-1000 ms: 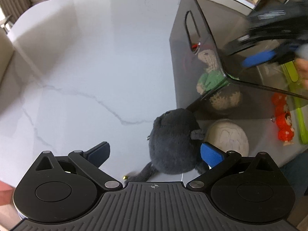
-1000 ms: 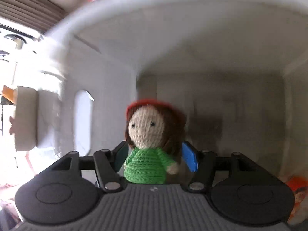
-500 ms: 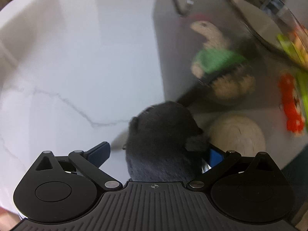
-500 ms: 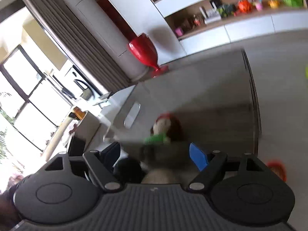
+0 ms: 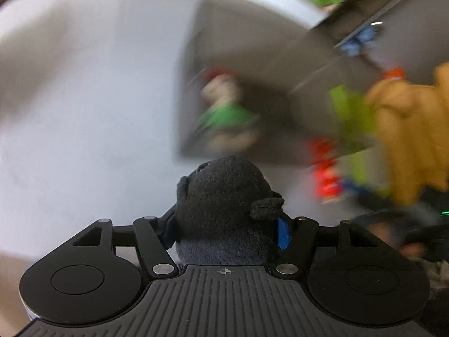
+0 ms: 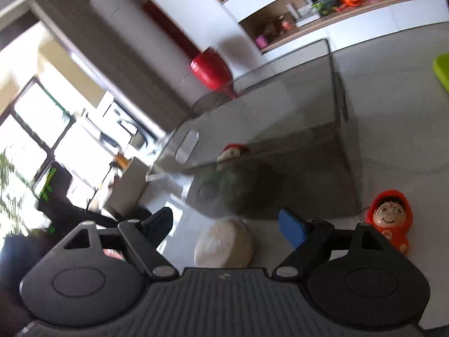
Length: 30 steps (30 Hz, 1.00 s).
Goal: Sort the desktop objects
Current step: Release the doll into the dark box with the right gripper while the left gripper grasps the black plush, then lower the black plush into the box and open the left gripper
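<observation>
The left claw (image 5: 226,229) is clamped on a dark grey plush toy (image 5: 224,210), its blue pads pressed into both flanks, the toy's head pointing toward 12 o'clock. Ahead of it, from 12 to 1 o'clock, stands the smoky transparent bin (image 5: 252,64), its near corner edge just beyond the plush; the left wrist view is heavily blurred. Inside the bin sits a crocheted doll in green (image 5: 224,112). To the claw's 9 to 11 o'clock the white worktop (image 5: 84,112) lies bare and wide, curving away at its far rim.

The right claw (image 6: 226,226) stands apart and holds nothing. Between its fingers, on the worktop, lies a pale round stone-like object (image 6: 223,245), just short of the bin's near wall. At 3 o'clock an orange hooded figurine (image 6: 391,220) stands upright just beside the bin's near right corner. Right of the bin the worktop is open up to a lime-green item (image 6: 442,70) at the edge of view
</observation>
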{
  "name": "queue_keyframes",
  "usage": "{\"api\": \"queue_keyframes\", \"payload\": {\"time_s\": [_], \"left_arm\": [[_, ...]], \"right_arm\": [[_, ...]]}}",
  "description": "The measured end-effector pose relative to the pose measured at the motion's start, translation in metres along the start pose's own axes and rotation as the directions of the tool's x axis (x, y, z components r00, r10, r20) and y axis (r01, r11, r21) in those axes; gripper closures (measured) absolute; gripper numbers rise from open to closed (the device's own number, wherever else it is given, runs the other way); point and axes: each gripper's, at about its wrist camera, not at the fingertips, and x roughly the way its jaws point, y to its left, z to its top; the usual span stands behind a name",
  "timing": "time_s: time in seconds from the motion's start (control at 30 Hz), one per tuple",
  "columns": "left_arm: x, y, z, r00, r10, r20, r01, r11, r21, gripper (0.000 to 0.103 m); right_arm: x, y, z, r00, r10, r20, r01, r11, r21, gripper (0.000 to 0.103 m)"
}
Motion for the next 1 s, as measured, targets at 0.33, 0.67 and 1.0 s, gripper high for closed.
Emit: {"api": "queue_keyframes", "payload": {"time_s": [0.33,0.67,1.0], "left_arm": [[0.144,-0.091,0.159,0.977,0.061,-0.206,-0.062,0.998,0.001,0.032],[0.228,-0.064,0.134,0.871,0.052,-0.488,-0.145,0.977,-0.154,0.008],[0.08,-0.062,0.083,0.994,-0.102,-0.036,0.104,0.993,0.063,0.0]], "right_arm": [[0.018,-0.003,-0.027,1.0,0.008,-0.029,-0.007,0.999,0.039,0.019],[0.009,-0.017,-0.037,1.0,-0.009,-0.006,0.009,0.997,0.072,0.015],[0.06,0.009,-0.042,0.987,-0.12,-0.104,0.118,0.993,-0.03,0.015]]}}
